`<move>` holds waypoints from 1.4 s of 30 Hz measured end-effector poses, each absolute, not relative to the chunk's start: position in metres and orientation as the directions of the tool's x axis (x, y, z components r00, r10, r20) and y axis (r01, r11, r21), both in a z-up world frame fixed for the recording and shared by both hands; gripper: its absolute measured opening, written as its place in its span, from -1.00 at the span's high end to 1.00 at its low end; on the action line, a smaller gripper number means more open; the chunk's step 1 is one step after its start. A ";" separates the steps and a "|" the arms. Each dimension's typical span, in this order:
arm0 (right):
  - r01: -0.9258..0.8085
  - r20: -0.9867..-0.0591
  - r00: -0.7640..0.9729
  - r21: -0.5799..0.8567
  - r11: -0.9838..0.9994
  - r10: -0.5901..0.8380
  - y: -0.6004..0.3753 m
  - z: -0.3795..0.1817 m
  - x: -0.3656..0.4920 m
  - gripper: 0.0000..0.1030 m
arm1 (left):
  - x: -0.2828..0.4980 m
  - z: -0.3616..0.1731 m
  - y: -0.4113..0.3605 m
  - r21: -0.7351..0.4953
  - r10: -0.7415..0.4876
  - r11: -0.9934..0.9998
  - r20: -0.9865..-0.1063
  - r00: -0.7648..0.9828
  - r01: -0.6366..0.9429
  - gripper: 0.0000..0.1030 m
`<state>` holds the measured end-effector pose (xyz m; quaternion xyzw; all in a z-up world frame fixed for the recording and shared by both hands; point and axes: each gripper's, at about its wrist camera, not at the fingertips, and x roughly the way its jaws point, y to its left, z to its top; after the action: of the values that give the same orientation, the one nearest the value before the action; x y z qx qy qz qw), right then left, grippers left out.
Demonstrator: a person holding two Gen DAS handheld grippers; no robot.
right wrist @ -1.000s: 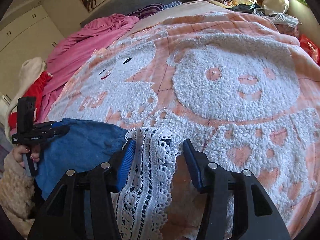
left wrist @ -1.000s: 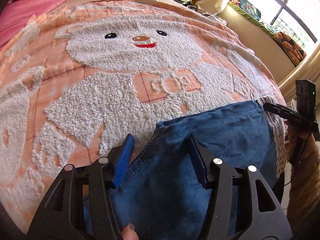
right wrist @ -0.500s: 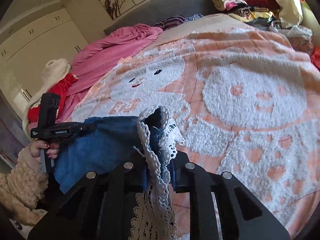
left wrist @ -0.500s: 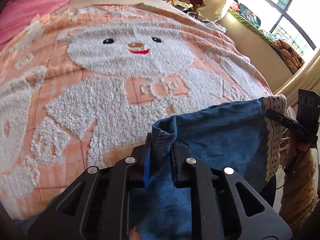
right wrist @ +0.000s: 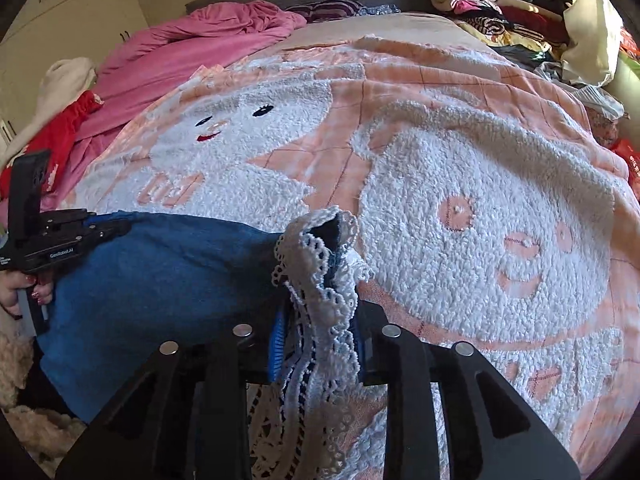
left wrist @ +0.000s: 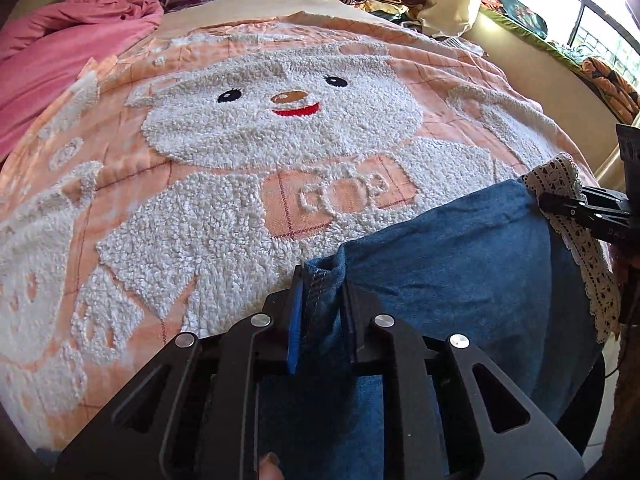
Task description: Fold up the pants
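The blue denim pants (left wrist: 460, 264) with a white lace hem (left wrist: 576, 240) hang over the near edge of the bed. My left gripper (left wrist: 320, 292) is shut on a stitched denim corner and holds it up. My right gripper (right wrist: 316, 320) is shut on the lace hem (right wrist: 320, 280) at the other corner. The denim (right wrist: 152, 276) stretches between the two grippers, lifted off the blanket. Each gripper shows in the other's view, the right one in the left wrist view (left wrist: 580, 212) and the left one in the right wrist view (right wrist: 80, 232).
A peach blanket with white fluffy bears (left wrist: 260, 120) covers the bed. A pink duvet (left wrist: 60, 48) lies at the far left. Stacked folded clothes (right wrist: 500, 4) sit at the far right corner. A window (left wrist: 580, 8) is to the right.
Both grippers were open around the pants' edge a second ago. They have closed on the denim corner and the lace hem and lifted the edge off the blanket.
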<state>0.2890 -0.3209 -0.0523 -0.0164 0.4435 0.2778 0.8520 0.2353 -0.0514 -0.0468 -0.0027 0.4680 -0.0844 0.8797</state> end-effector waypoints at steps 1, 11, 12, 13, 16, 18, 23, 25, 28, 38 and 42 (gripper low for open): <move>-0.481 -0.760 0.460 0.222 0.848 0.459 -0.322 -0.053 0.289 0.43 | 0.236 -0.049 -0.048 -0.101 -0.161 0.985 -0.822 0.547 0.139 0.77; -0.348 -0.618 0.616 0.343 0.873 0.489 -0.395 -0.001 0.205 0.00 | 0.209 -0.023 -0.038 -0.121 -0.179 0.983 -0.783 0.595 0.136 0.35; -0.341 -0.607 0.618 0.364 0.867 0.499 -0.402 0.001 0.189 0.00 | 0.201 -0.019 -0.038 -0.110 -0.171 0.985 -0.777 0.606 0.136 0.34; -0.334 -0.598 0.622 0.380 0.862 0.505 -0.408 0.001 0.175 0.00 | 0.193 -0.015 -0.037 -0.109 -0.167 0.985 -0.772 0.614 0.131 0.33; -0.307 -0.589 0.619 0.427 0.850 0.519 -0.415 -0.005 0.141 0.00 | 0.163 -0.005 -0.031 -0.142 -0.188 0.982 -0.752 0.632 0.123 0.28; -0.298 -0.595 0.610 0.440 0.847 0.523 -0.413 -0.010 0.123 0.00 | 0.140 -0.002 -0.029 -0.141 -0.186 0.983 -0.740 0.647 0.121 0.27; -0.294 -0.621 0.574 0.452 0.842 0.533 -0.397 -0.026 0.100 0.00 | 0.091 0.003 -0.008 -0.181 -0.180 0.981 -0.717 0.673 0.071 0.27; -0.301 -0.636 0.566 0.432 0.850 0.524 -0.388 -0.030 0.098 0.00 | 0.074 0.005 0.003 -0.199 -0.178 0.979 -0.711 0.681 0.047 0.27; -0.276 -0.645 0.583 0.414 0.867 0.494 -0.388 -0.033 0.106 0.00 | 0.055 0.009 0.014 -0.157 -0.129 0.987 -0.706 0.696 0.024 0.27; -0.298 -0.708 0.498 0.403 0.865 0.501 -0.376 -0.059 0.131 0.03 | 0.011 0.009 0.094 -0.090 0.089 0.972 -0.713 0.695 -0.216 0.07; -0.300 -0.716 0.489 0.399 0.867 0.499 -0.375 -0.058 0.134 0.06 | 0.007 -0.014 0.126 -0.215 0.032 0.932 -0.754 0.656 -0.292 -0.18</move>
<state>0.1337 -0.3752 -0.0583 0.1107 0.4484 0.2332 0.8557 0.0069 0.1258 -0.0145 -0.1609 0.4049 0.0904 0.8956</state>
